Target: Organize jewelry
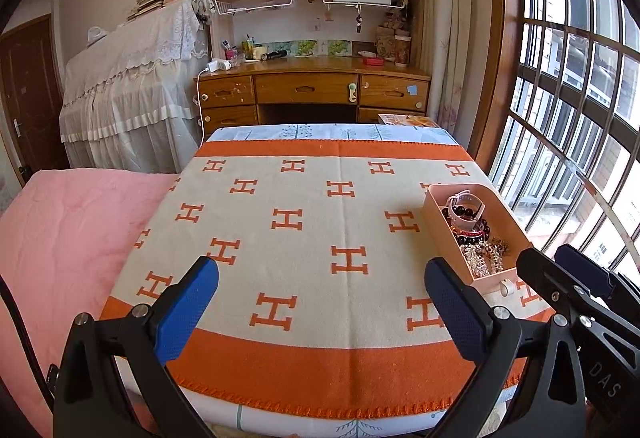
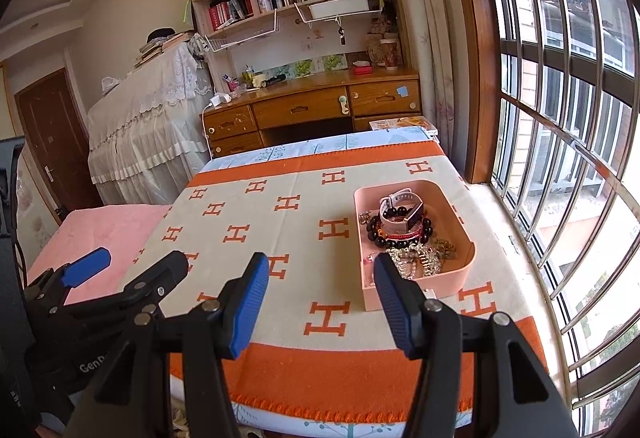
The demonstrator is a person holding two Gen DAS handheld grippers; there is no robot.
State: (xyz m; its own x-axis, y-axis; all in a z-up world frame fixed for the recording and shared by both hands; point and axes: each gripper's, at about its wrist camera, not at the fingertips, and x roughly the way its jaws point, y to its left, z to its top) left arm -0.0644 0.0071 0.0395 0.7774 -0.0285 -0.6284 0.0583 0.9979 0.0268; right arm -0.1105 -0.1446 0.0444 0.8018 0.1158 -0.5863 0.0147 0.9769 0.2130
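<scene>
Nearest the lens: right gripper (image 2: 318,302), blue pads apart, nothing btwn them, hanging over the near orange band of the blanket (image 2: 280,238). Left gripper (image 1: 320,302) likewise spread wide & empty, over the blanket's middle. The blanket, cream w/ orange H marks, covers the whole work surface in front of both tools. Pink tray (image 2: 460,206) sits just ahead & slightly right of the right gripper, its near corner almost behind the right-hand pad; from the left gripper it's well off to the right. Inside, a jumbled pile: pale watch (image 2: 400,208) w/ dark square face at the far end, on top; dark bead bracelets (image 2: 384,234) w/ a red cord below it; clear crystal strands (image 2: 416,262) & some gold-ish chain at the near end. Handling, my guess: all light, but limp & tangle-prone; beads round & slick, so a pinch across the strand may slip or drag neighbours out. Watch looks easiest: strap is firmer, take it across the band beside the face, not on the glass. Crystal strands prob fragile; grip a bunched section, lift slow.
</scene>
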